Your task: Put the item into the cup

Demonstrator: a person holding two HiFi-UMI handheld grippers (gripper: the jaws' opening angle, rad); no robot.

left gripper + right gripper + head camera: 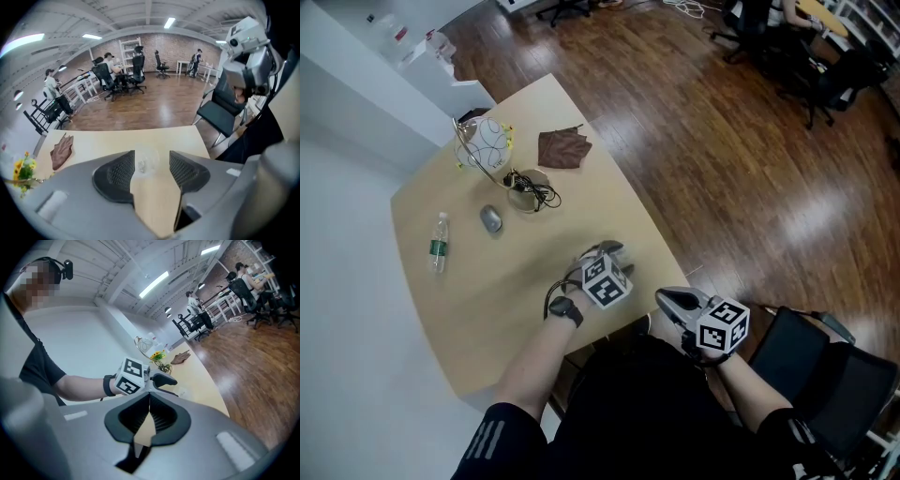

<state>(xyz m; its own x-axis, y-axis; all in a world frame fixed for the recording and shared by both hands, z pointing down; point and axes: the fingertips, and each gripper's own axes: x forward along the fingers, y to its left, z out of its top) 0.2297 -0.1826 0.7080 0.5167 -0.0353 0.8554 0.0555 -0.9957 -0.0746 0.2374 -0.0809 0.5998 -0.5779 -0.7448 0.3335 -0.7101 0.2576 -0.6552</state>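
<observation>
A small clear, crinkly item (pixel 146 161) lies on the tan table (pixel 487 291), in the gap between my left gripper's (pixel 151 159) open jaws. The pads do not press on it. In the head view this gripper (pixel 609 249) sits near the table's right edge, and the item is hidden there. In the right gripper view the item (pixel 183 392) shows as a pale speck below the left gripper (pixel 161 379). A tan cup (pixel 525 195) with black cable draped over it stands further up the table. My right gripper (pixel 664 295) hangs off the table's edge, shut and empty (pixel 149 399).
A grey mouse (pixel 491 219) and a water bottle (pixel 439 242) lie left of the cup. A brown cloth (pixel 562 148) and a wire basket with flowers (pixel 483 141) are at the far end. A black chair (pixel 825 366) stands to my right on the wooden floor.
</observation>
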